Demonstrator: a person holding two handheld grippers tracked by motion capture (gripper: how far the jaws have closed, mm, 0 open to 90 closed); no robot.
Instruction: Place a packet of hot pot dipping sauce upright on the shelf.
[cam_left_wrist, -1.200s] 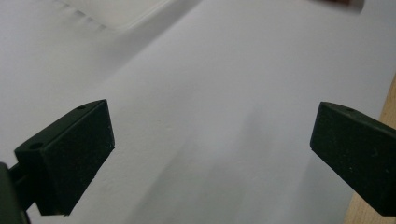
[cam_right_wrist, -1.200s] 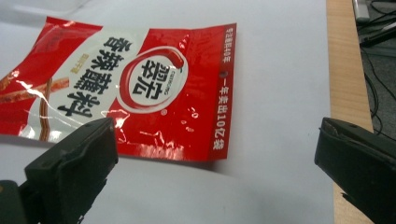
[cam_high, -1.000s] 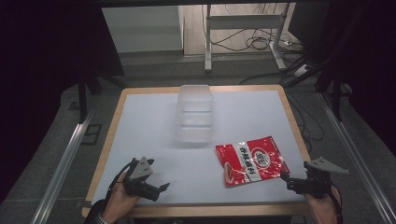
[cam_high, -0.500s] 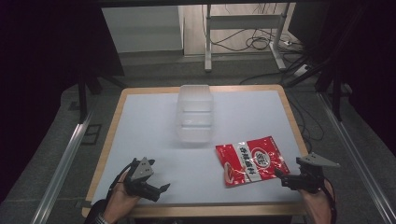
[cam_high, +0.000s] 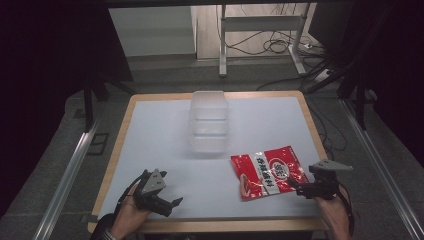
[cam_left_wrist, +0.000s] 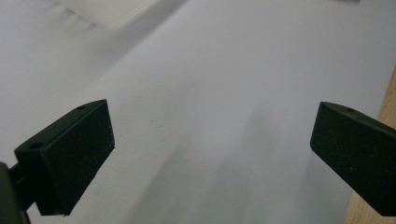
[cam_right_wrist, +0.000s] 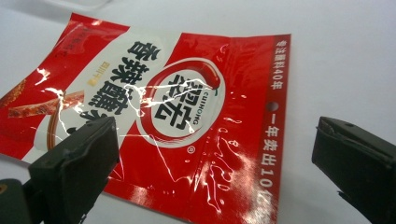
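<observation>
Right tool (cam_high: 296, 186), jaws apart, sits at the bench's near right corner, just beside the red packet (cam_high: 269, 171), which lies flat with its long axis perhaps pointing toward the left edge. Left tool (cam_high: 167, 205) rests open, well apart.

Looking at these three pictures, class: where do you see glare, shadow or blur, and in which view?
Right gripper view: white glare streaks on the glossy red packet, its near edge soft. Left gripper view: faint shadow bands on the white table, the clear container blurred at top. High view: surroundings dark, table evenly lit.
</observation>
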